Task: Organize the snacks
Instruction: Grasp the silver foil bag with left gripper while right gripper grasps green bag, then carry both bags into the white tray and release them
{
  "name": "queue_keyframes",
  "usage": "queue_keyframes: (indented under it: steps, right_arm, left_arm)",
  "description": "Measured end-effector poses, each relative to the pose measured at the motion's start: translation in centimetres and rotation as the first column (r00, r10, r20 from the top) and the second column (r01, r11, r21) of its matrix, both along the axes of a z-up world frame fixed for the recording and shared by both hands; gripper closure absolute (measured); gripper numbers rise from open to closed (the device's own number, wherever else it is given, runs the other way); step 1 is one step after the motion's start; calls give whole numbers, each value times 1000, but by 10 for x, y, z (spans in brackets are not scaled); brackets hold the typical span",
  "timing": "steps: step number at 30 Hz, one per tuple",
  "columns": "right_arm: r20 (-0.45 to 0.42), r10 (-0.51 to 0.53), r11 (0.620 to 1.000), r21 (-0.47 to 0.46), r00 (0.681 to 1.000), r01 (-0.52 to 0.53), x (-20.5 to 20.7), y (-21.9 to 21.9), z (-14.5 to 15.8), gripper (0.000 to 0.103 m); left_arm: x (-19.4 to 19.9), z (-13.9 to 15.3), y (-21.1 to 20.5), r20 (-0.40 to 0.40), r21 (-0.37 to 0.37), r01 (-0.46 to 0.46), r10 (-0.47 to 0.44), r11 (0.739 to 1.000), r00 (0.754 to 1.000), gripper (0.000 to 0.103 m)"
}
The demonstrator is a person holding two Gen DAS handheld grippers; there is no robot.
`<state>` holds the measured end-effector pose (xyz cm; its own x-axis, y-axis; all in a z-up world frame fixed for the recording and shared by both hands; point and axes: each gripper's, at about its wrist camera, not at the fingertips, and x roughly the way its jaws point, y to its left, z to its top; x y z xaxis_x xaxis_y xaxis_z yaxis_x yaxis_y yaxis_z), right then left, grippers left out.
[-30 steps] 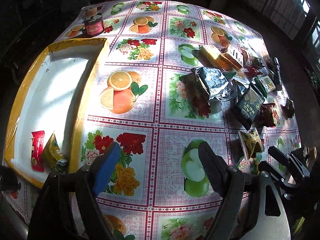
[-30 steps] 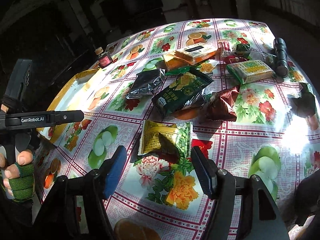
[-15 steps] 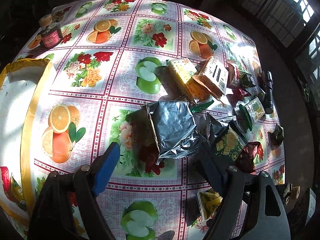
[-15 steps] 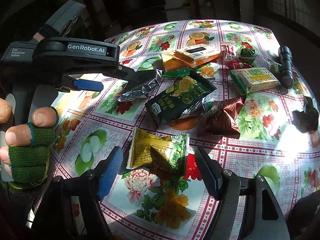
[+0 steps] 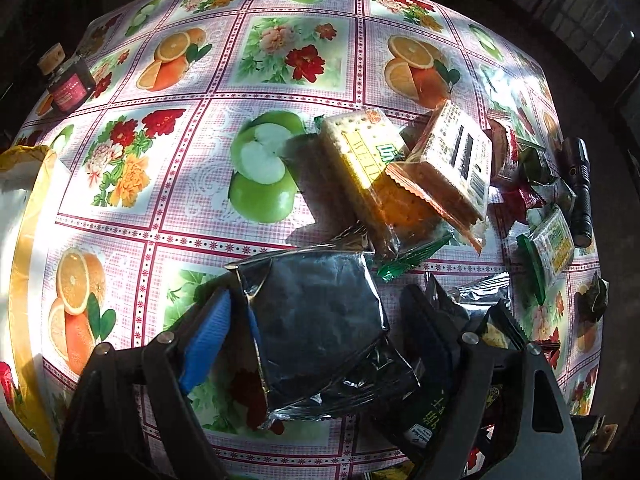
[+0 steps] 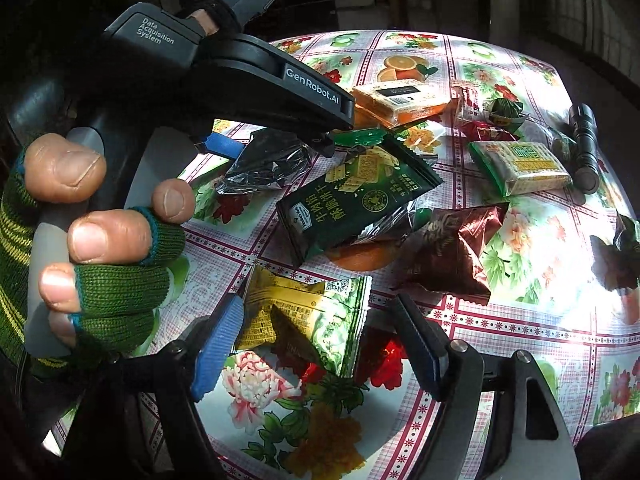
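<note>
On the fruit-print tablecloth, got the left gripper spread wide around a silver foil packet, blue pad just beside its left edge, not squeezing yet. Over on the right, right gripper also wide apart, framing a yellow-green snack pack lying flat. Dark green cracker bag just past it, near the maroon pouch. Yellow tray off at far left.

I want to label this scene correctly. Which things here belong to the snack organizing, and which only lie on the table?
For the job: silver foil packet between the open left gripper fingers; yellow-green packet before the open right gripper; dark green cracker bag; yellow-rimmed tray.

Just lying about: black flashlight; small jar.
</note>
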<state>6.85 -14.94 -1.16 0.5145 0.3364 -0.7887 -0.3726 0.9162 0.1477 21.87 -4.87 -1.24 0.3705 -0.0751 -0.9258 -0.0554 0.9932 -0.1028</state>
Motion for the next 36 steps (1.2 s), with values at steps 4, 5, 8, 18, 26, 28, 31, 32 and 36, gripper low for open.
queue_keyframes:
  steps: [4,5,8,18,26,28,31,32,36]
  right_arm:
    - [15,28,998,-50,1000,-27,-3,8,-1,26]
    - [20,35,998,-61,999,-33,-3,10,-2,26]
    - [36,55,996,-68,998,-53,-6,13,-1,43]
    - [25,70,996,56,997,-72,-24,4,11,82]
    - [71,87,988,121,994,-95,-48,6,37,82]
    - [80,99,987,122,992,-108,-52,10,41,82]
    - [87,117,984,127,989,-128,-55,17,43,82]
    - [88,123,983,127,988,-134,-56,20,44,82]
    - [92,144,980,125,985,-155,-59,30,45,82]
  left_arm:
    - [-5,-2,-7,38,107,38,-42,994,998,38]
    - [-7,-2,-6,41,100,47,-52,994,998,40]
    - [-16,-2,1,46,108,64,-69,992,997,42]
    - [-73,7,41,67,112,53,-61,992,996,43]
    - [-132,34,63,137,159,2,-24,987,990,43]
    - [-143,40,70,153,171,-18,-8,985,988,43]
    - [-155,48,79,176,176,-46,14,983,984,43]
    - [-158,50,83,182,180,-54,21,982,983,43]
    - [-169,53,95,190,178,-78,43,981,981,43]
